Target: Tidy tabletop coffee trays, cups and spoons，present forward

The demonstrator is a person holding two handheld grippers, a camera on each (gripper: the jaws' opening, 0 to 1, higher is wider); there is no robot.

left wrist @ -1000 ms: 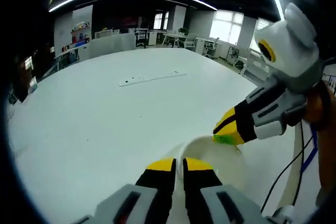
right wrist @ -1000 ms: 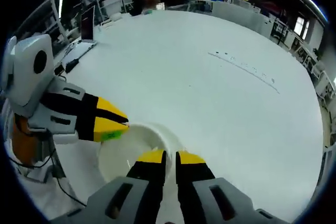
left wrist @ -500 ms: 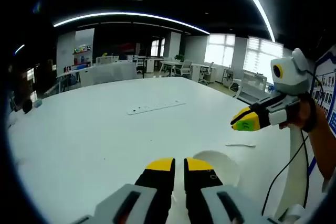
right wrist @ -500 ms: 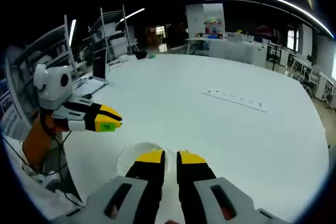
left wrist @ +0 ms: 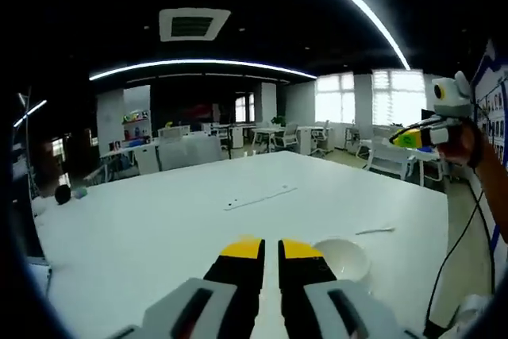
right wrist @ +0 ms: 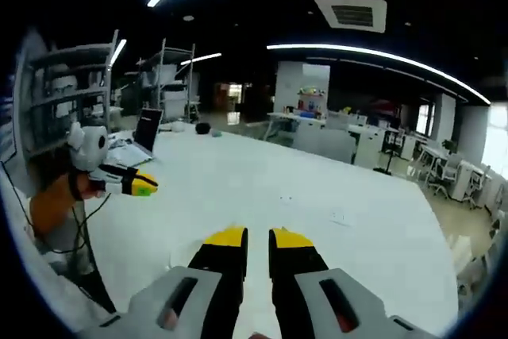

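Cup (left wrist: 343, 258) and spoon (left wrist: 375, 231) show in the left gripper view alone; both tools (left wrist: 270, 248) (right wrist: 258, 238) narrow, empty.

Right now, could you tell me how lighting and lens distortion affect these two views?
Left gripper view: windows blow out bright, the ceiling light strip bows with the fisheye, and the white bowl barely stands out from the white table. Right gripper view: the ceiling is dark, the shelving curves, and the far room looks soft.

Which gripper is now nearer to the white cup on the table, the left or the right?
Left. The left gripper is just beside the white cup; the right gripper is raised well above it.
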